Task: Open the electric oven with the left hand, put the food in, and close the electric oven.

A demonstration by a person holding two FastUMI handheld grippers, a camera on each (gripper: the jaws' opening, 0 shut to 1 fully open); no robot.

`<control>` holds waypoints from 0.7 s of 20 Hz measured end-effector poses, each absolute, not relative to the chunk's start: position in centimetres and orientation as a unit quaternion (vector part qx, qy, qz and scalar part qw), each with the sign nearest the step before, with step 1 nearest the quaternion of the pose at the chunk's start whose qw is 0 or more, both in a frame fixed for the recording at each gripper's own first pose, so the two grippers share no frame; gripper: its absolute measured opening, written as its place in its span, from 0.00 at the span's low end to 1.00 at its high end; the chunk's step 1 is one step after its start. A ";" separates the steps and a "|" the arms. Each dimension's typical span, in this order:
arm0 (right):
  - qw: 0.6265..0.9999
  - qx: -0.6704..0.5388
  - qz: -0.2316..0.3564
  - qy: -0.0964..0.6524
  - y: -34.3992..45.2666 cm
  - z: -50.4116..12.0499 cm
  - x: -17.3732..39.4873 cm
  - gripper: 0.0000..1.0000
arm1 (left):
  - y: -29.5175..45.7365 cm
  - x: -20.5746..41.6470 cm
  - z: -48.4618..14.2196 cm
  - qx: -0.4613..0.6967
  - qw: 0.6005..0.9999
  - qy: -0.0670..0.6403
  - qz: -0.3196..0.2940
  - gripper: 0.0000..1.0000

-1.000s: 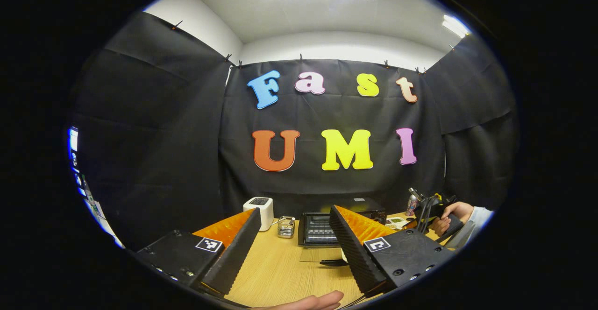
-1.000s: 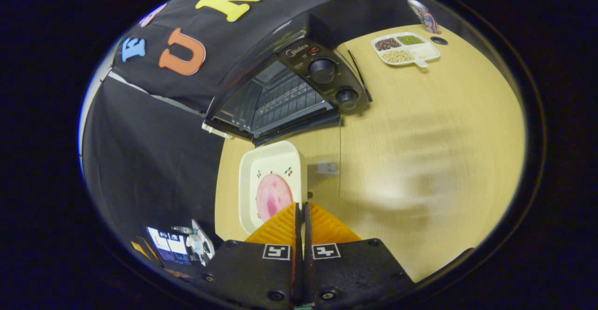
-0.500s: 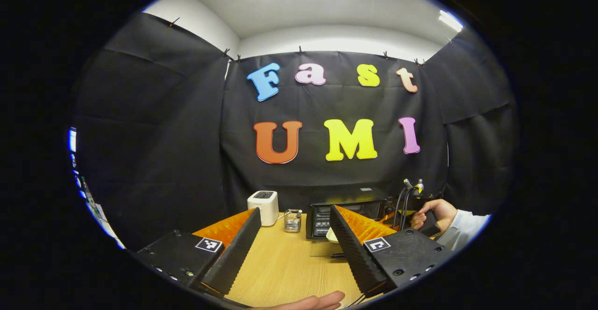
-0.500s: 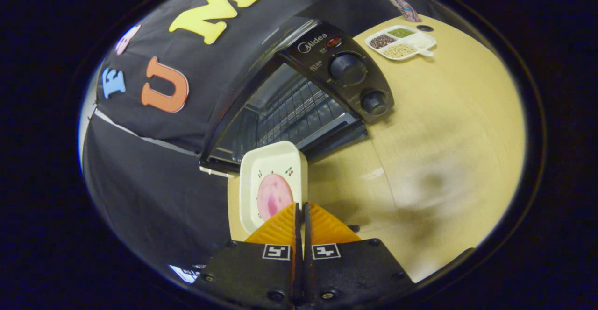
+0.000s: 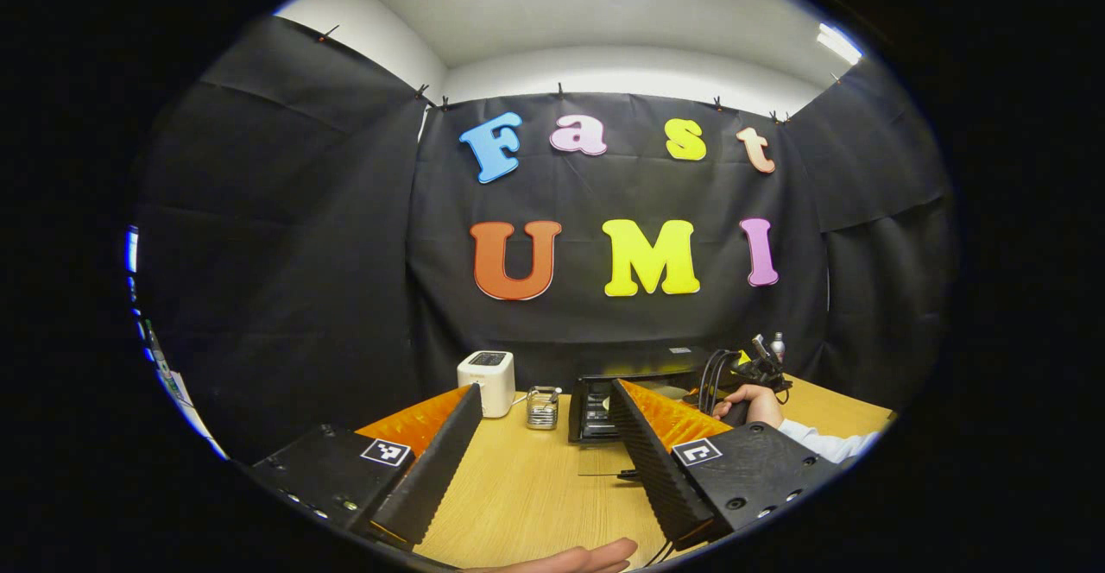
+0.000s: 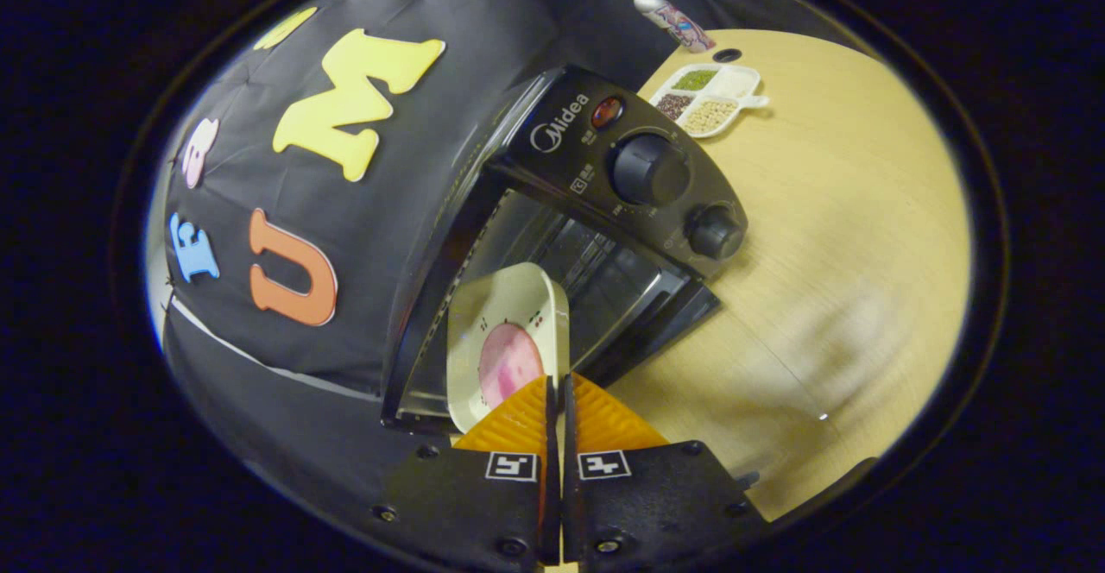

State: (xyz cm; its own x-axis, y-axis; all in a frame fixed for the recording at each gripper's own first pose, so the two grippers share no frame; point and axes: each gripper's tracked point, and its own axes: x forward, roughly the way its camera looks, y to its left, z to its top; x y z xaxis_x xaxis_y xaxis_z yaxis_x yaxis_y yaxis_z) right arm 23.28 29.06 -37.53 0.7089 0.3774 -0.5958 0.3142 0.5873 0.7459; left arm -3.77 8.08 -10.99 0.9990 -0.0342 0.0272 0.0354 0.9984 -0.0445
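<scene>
Now nosing into the open electric oven (image 6: 552,236), white dish (image 6: 509,331) with ham slice (image 6: 509,364) pinched in right gripper (image 6: 557,400) fingers, left gripper (image 5: 544,435) spread wide, empty.

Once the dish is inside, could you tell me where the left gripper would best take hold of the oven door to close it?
Probably by the handle at the free front edge of the glass door, which lies open and flat over the table. The left gripper, open, could come from the front. That edge is farthest from the hinge at the electric oven.
</scene>
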 end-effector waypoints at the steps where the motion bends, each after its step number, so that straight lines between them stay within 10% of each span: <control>1: 0.806 0.460 0.015 0.372 29.3 -37.6 24.0 0.01 | 8.2 -3.6 -11.3 -0.021 1.000 -0.010 -0.018 0.94; 14: 0.793 0.529 0.019 0.301 30.5 -39.0 28.9 0.13 | 9.0 -1.5 -15.3 -0.011 0.999 0.037 -0.008 0.94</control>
State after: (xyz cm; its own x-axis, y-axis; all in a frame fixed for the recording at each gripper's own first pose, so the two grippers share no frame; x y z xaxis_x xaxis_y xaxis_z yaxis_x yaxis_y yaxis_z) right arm 28.92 30.54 -38.98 0.8178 0.3481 -0.4582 0.2892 0.4398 0.8502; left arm -1.50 8.97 -15.27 0.9971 -0.0173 -0.0738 0.0156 0.9996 -0.0231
